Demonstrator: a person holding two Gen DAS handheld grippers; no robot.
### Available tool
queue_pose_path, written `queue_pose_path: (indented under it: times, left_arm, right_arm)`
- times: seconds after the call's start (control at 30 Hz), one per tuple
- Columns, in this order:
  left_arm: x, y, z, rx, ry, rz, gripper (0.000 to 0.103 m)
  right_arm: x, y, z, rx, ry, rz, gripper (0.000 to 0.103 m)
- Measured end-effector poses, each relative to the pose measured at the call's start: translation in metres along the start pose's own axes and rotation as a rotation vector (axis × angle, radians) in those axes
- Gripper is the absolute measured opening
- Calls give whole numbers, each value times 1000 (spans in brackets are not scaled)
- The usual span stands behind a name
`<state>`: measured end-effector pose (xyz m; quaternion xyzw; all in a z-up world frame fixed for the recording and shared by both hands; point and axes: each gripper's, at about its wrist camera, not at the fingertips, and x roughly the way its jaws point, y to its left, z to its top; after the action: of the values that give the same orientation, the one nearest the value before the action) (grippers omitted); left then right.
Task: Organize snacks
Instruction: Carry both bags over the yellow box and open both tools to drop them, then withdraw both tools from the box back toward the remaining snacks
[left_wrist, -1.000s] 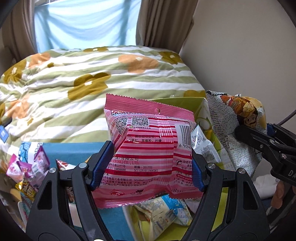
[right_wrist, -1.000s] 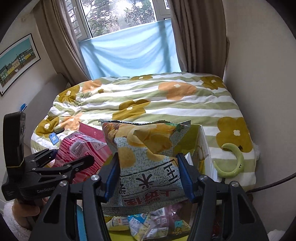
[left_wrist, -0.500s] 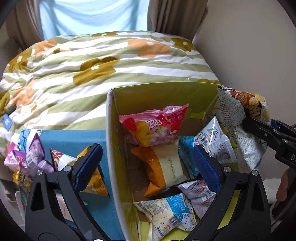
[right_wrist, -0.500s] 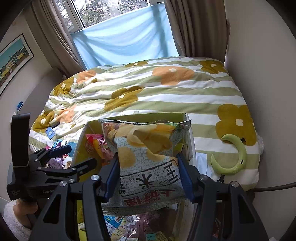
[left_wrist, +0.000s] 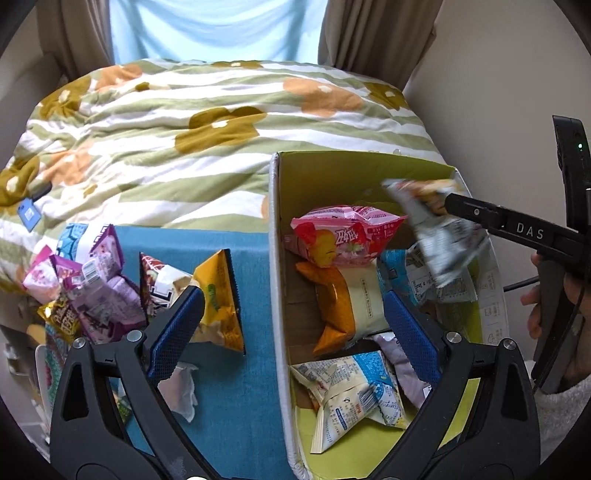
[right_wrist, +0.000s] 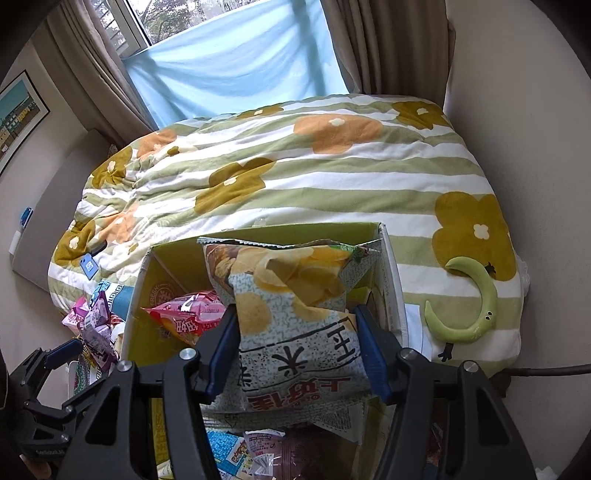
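A yellow-green cardboard box (left_wrist: 275, 258) (right_wrist: 258, 232) holds several snack packets, among them a pink bag (left_wrist: 343, 236) (right_wrist: 184, 317) lying near its far wall. My left gripper (left_wrist: 290, 299) is open and empty, its fingers straddling the box's left wall. My right gripper (right_wrist: 295, 317) is shut on a grey-and-yellow chip bag (right_wrist: 295, 332) above the box's right side; its jaws are opening, with the pads still on the bag. In the left wrist view that chip bag (left_wrist: 436, 229) hangs blurred from the right gripper (left_wrist: 480, 214) over the box's far right corner.
Several loose snack packets (left_wrist: 103, 288) and a yellow bag (left_wrist: 218, 295) lie on a blue cloth (left_wrist: 236, 387) left of the box, with a crumpled tissue (left_wrist: 183, 387). A flowered quilt (right_wrist: 295, 177) lies behind, a green crescent toy (right_wrist: 476, 306) on it. A hand (left_wrist: 535, 314) holds the right gripper.
My left gripper opened and the pink bag dropped into the box; the gripper then shifted left over the box wall. My right gripper came down over the box with the chip bag.
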<state>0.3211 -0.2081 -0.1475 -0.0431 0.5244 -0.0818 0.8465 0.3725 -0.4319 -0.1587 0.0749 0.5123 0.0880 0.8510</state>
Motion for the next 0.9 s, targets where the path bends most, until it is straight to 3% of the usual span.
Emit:
queue_pose_path:
  times: [0.13, 0.23, 0.33, 0.63, 0.9]
  left_arm:
    - [-6, -8, -4, 29, -17, 13, 97]
    - [-11, -12, -11, 36, -26, 4, 97]
    - [-19, -15, -19, 38, -37, -4, 97]
    - [-69, -9, -44, 30, -131, 10, 97]
    - [-118, 20, -65, 17, -218, 55, 97]
  right_arm:
    - [3, 4, -4, -17, -2, -27, 91]
    - [-20, 4, -20, 12, -100, 26, 92]
    - [-38, 6, -37, 20, -141, 80, 100]
    - [-82, 16, -61, -17, -184, 53, 101]
    - [-119, 41, -76, -78, -250, 61, 101]
